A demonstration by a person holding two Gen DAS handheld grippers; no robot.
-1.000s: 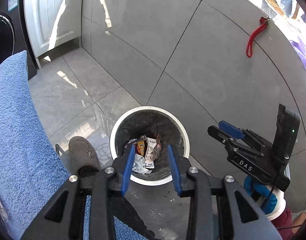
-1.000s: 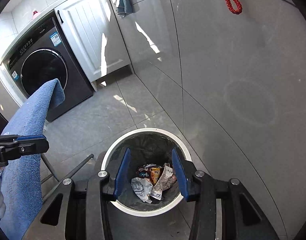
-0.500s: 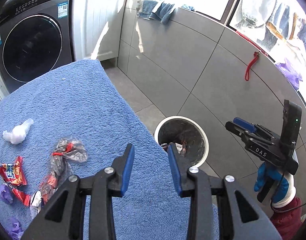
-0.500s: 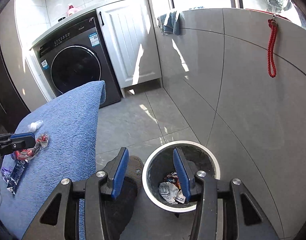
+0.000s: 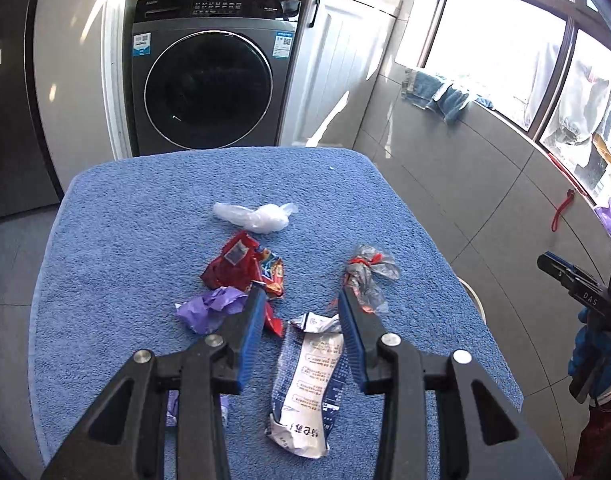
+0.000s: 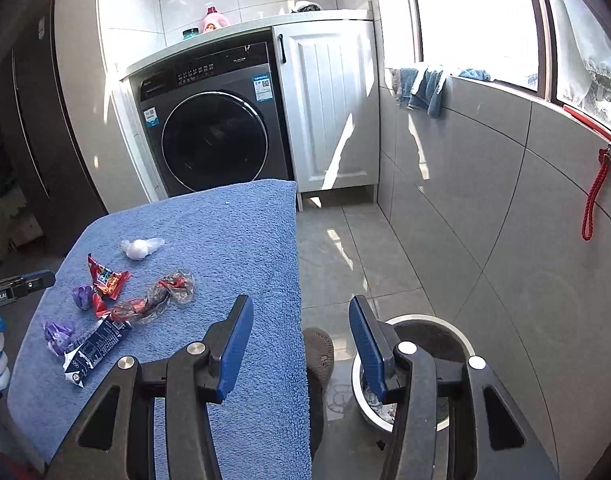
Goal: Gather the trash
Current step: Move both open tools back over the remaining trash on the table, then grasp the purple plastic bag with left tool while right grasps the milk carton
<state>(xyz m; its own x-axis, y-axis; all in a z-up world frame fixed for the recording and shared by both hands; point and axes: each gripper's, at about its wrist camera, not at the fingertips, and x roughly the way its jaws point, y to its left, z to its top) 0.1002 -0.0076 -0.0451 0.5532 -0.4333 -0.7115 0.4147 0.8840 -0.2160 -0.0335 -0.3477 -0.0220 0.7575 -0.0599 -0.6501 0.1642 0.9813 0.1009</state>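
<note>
Hovering with my left gripper (image 5: 301, 312) apart and empty over the white-blue wrapper (image 5: 309, 376) on the counter (image 5: 105, 240), I judge picking it comes next; my right gripper (image 6: 301, 344), also apart, waits above the bin (image 6: 433, 324).

Crumpled wrappers (image 5: 241, 264) strewn on towel (image 5: 117, 240)

A home laundry room — washing machine (image 5: 203, 84) under a counter, tiled floor (image 6: 365, 248).
</note>
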